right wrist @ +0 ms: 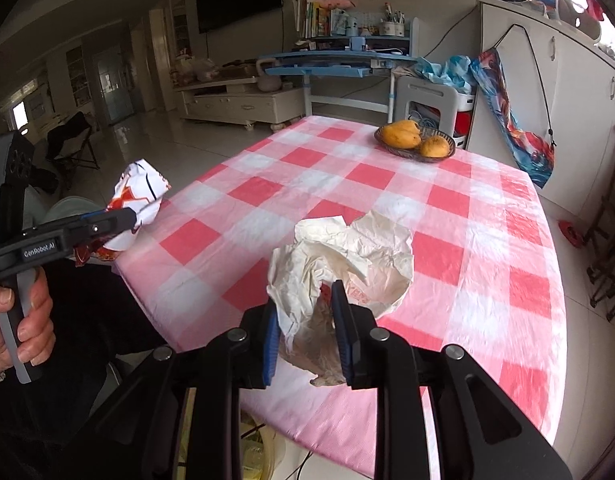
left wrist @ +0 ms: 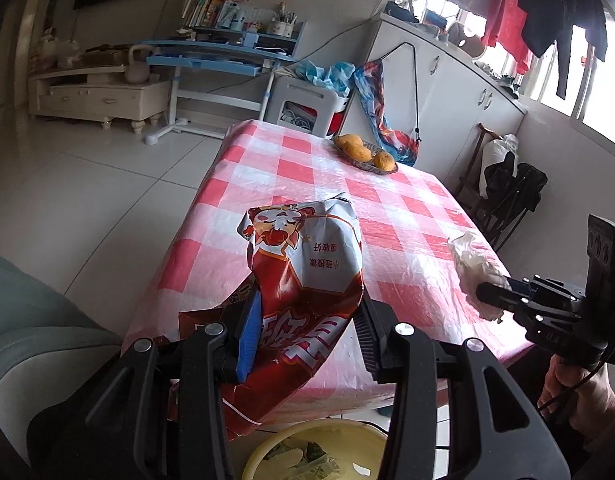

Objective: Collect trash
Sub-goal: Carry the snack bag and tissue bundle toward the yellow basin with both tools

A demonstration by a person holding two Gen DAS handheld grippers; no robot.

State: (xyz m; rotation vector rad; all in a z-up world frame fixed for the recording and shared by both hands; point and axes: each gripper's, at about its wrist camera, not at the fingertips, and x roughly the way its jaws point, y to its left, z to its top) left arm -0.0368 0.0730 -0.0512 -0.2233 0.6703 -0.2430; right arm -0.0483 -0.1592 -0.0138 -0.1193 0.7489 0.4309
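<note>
We hold our left gripper angled down, its jaws part-closed and clamped on a red-and-white snack bag. Our left hand wraps the handle at nine o'clock in the right wrist view. Our right gripper also tilts down, pinching crumpled white paper; our right hand sits at four o'clock in the left wrist view.

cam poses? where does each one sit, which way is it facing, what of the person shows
Left wrist: rides the left gripper, looking down its fingers across the checkered table; it clamps a red snack bag. Right gripper and its hand show at the right edge.
Right wrist: rides the right gripper, clamping a crumpled white bag; left gripper and hand show at the left.
Shared: table, mango basket, blue desk.
</note>
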